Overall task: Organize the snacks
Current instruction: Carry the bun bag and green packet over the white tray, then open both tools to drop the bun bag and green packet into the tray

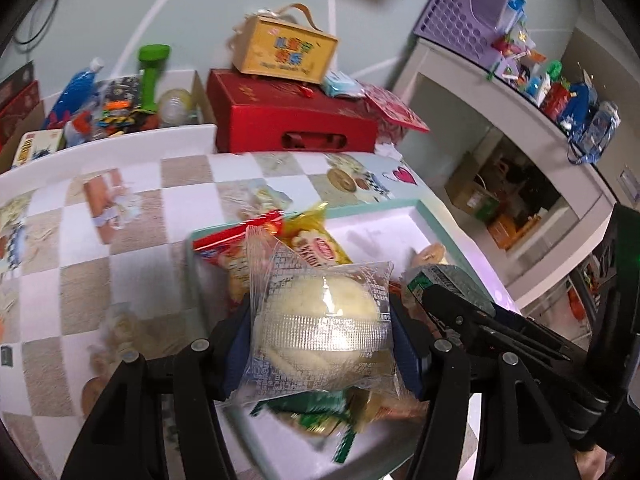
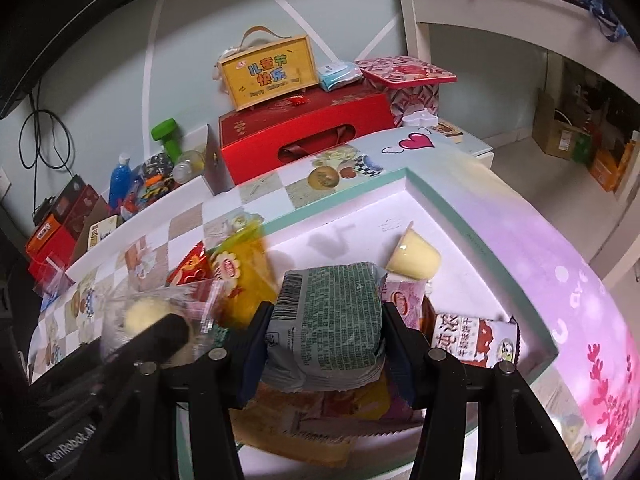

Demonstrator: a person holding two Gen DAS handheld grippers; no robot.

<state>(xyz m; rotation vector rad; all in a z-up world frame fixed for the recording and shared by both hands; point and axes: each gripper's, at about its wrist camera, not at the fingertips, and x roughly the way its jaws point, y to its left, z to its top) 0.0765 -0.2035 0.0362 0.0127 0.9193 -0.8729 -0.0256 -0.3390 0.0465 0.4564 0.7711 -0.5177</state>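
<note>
My left gripper (image 1: 322, 330) is shut on a clear-wrapped pale round bun (image 1: 320, 312), held above the white box with the teal rim (image 1: 384, 204). My right gripper (image 2: 320, 320) is shut on a green-grey printed snack packet (image 2: 326, 312) over the same box (image 2: 348, 190). Each gripper shows in the other's view: the right with its packet (image 1: 448, 280) at the right, the left with the bun (image 2: 148, 316) at the lower left. Inside the box lie a red packet (image 1: 236, 236), a yellow packet (image 2: 244, 276), a yellow pudding cup (image 2: 416, 258) and a red-and-white carton (image 2: 476, 336).
The box rests on a checkered tablecloth (image 1: 120, 240). Behind it stand a red gift box (image 2: 304, 136) with a yellow handled box (image 2: 268, 72) on top, and a bin of mixed items with a green dumbbell (image 1: 152, 72). A white shelf unit (image 1: 520, 120) is at the right.
</note>
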